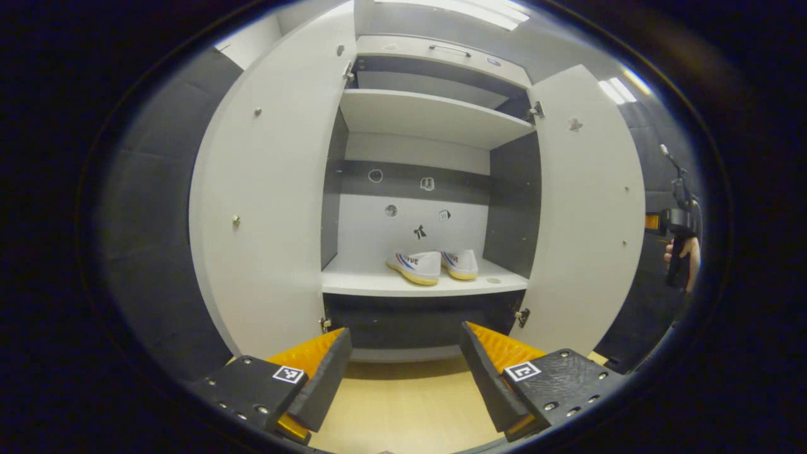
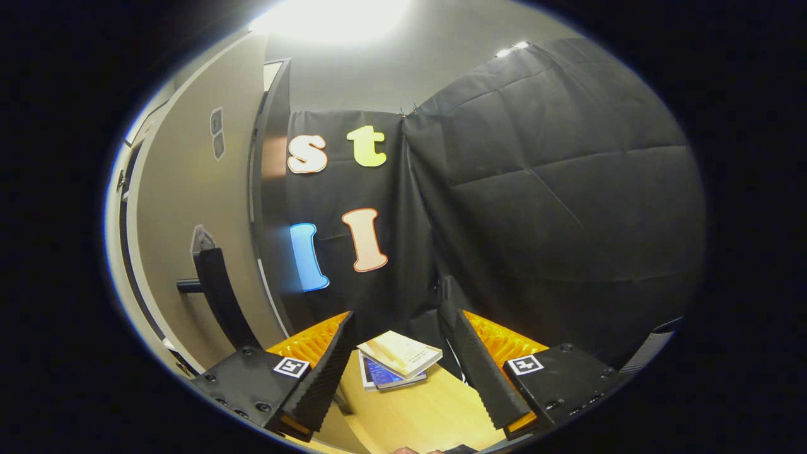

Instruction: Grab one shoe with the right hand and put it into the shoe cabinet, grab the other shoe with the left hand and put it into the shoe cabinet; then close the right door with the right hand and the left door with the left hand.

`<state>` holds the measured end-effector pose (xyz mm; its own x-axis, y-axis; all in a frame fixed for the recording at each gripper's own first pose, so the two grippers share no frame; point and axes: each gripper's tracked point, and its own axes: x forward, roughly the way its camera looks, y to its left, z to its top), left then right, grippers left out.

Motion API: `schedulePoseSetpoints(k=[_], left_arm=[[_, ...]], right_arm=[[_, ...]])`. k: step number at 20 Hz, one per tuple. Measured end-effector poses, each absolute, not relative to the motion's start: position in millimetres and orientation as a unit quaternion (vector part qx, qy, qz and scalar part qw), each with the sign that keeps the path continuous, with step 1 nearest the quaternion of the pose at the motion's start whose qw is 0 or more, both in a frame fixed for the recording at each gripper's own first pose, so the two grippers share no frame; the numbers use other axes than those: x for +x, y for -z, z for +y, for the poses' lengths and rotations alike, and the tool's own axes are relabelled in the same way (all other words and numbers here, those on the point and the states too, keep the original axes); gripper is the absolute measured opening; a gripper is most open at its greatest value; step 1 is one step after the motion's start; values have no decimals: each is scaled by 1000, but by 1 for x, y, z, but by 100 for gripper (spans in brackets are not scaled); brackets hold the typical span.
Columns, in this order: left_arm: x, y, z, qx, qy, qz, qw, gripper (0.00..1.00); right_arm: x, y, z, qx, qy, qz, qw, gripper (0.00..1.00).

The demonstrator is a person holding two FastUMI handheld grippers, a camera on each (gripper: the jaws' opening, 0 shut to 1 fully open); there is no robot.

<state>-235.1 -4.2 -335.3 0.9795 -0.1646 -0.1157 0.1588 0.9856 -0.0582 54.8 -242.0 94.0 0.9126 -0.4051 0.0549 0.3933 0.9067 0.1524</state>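
Note:
Two white shoes with red and blue stripes, one beside the other, stand side by side on the lower shelf of the white shoe cabinet. Both doors hang wide: the left door and the right door. My left gripper is open in front of the cabinet, nothing between its fingers. Past the right door's edge, a hand holds the other gripper. My right gripper is open and empty beside the outer face of a cabinet door, which carries a dark handle.
A wooden floor lies under the left gripper. An upper shelf sits bare inside the cabinet. A stack of books rests on a wooden surface ahead of the right gripper, against the black cloth wall.

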Motion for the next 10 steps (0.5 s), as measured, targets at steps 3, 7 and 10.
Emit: schedulePoseSetpoints(k=[3,7,10], left_arm=[[-248,349,0,-35,87,63,994,98],[-262,361,10,-42,75,67,994,96],[-269,360,16,-40,66,69,995,98]], right_arm=[[52,-101,-229,54,201,-56,977,98],[55,-100,-218,53,195,-52,978,97],[51,-106,-208,25,198,-56,978,97]])
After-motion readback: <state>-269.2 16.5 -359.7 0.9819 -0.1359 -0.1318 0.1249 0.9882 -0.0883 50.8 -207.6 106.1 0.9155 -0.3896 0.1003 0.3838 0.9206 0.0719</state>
